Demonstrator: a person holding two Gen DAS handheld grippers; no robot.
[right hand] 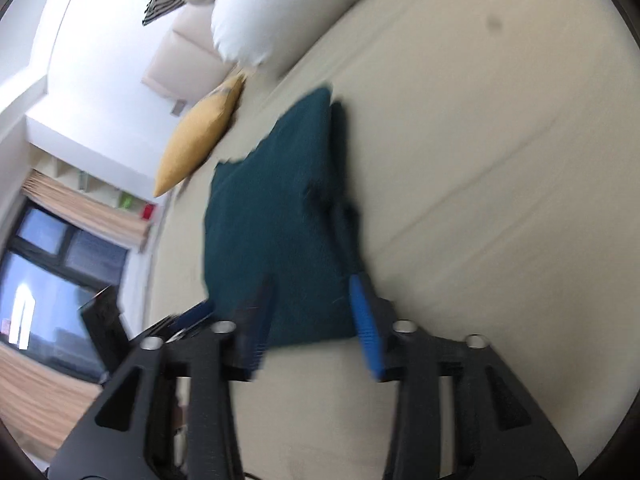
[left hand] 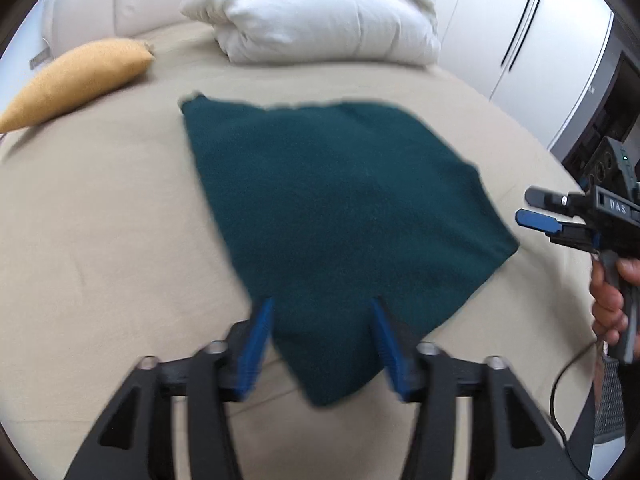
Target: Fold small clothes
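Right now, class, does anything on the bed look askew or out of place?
The dark green cloth lies skewed on the beige bed, and its far edge looks ragged. Both tongs, left and right, are open, gripping nothing.

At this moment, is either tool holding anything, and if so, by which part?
Nothing is held. The left tool is open over the near corner of the dark green cloth, which lies on the bed. The right tool is open too.

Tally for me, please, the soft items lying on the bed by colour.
Dark green: 1, the cloth laid out on the bed
Mustard yellow: 1, the cushion
White: 1, the pillow
Total: 3
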